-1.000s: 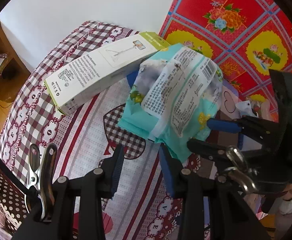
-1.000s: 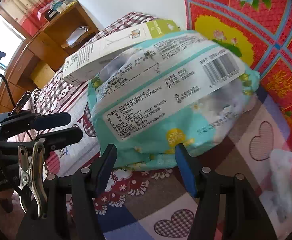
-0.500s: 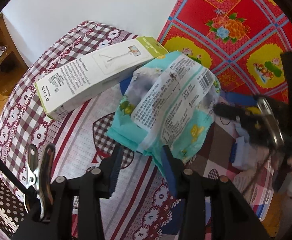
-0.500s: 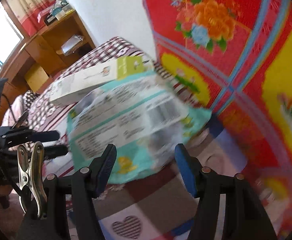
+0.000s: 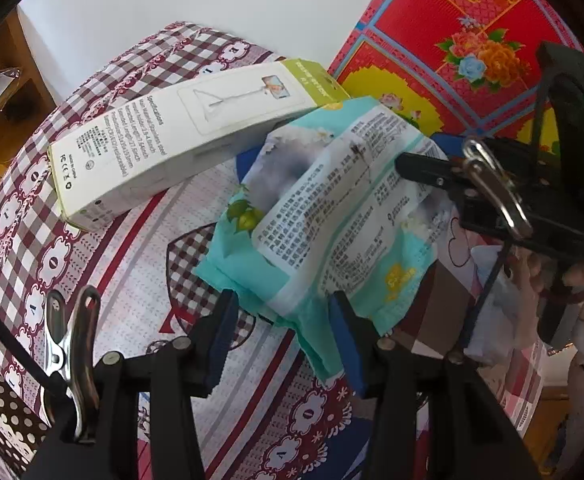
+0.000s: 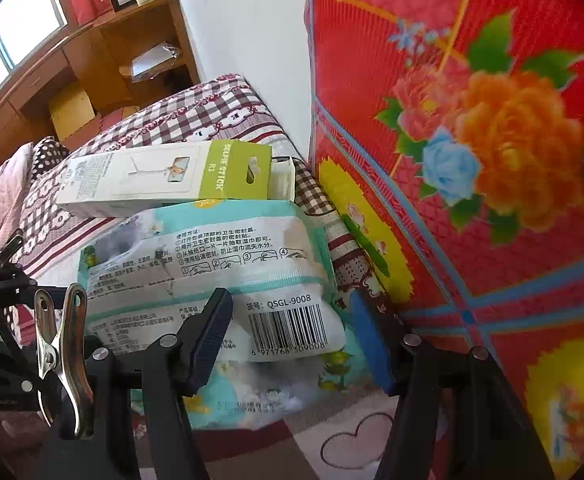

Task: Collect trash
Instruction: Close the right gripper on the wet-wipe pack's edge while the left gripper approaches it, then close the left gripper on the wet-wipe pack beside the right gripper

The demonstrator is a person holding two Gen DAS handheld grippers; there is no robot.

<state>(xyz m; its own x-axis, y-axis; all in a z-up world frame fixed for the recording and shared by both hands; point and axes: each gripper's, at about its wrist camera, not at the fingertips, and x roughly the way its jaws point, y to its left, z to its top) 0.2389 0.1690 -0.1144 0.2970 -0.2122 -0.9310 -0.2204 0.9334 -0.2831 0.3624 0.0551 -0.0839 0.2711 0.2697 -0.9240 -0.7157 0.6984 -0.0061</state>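
Checkered bedding [image 5: 92,128] carries a teal wipes pack [image 5: 331,216] just beside a white selfie-stick box [image 5: 180,144]. Left tool [image 5: 282,330] is opening, the pack's near corner between its fingers, unclamped. Right tool [image 6: 292,334] stands apart, straddling the pack's barcode end without pressing.

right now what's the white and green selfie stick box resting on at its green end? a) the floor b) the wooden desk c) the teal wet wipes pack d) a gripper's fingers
c: in the right wrist view the green end of the selfie stick box overlaps the top edge of the teal wet wipes pack, with the rest of the box on the checked bedspread.
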